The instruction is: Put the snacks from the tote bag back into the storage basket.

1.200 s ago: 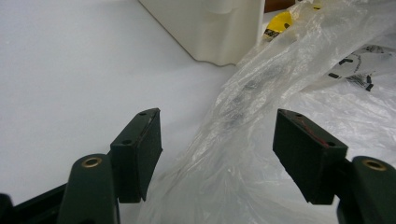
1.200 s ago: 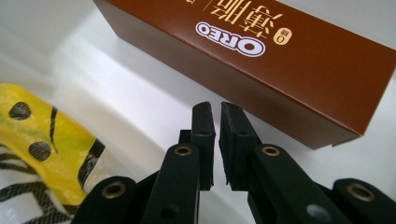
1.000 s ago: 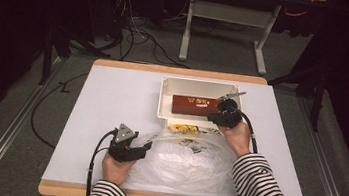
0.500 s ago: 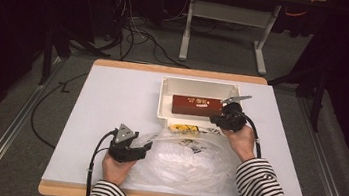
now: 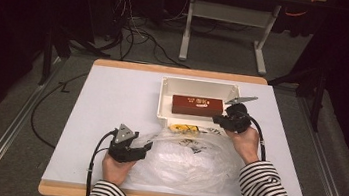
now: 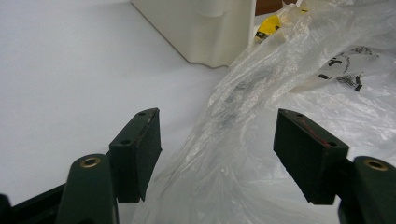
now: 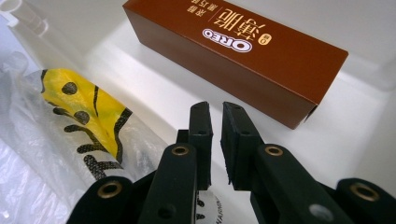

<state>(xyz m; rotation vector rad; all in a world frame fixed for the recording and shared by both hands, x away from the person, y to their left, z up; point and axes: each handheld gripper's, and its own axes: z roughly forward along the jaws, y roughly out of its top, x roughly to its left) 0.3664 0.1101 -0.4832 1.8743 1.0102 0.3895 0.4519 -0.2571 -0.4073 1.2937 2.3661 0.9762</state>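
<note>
A brown Oreo box (image 5: 196,106) (image 7: 243,51) lies flat in the white bin (image 5: 165,97). A crumpled clear plastic bag (image 5: 184,162) (image 6: 280,93) spreads over the near table, and its yellow printed part (image 5: 182,127) (image 7: 88,112) rests against the bin's near wall. My left gripper (image 5: 144,147) (image 6: 217,135) stands open at the bag's left edge, a fold of the film lying loose between its jaws. My right gripper (image 5: 216,118) (image 7: 216,109) hovers at the bin's near right corner, pointing at the box. Its jaws are shut to a thin slit with nothing between them.
The white table top (image 5: 111,100) has bare room to the left of the bin. Striped sleeves come in from the near edge. Cables (image 5: 95,154) trail from both grippers. Behind the table are a dark floor and a desk frame (image 5: 221,28).
The right gripper has drifted slightly rightward and nearer, toward the bin's near right corner. The left gripper and the bag have stayed put.
</note>
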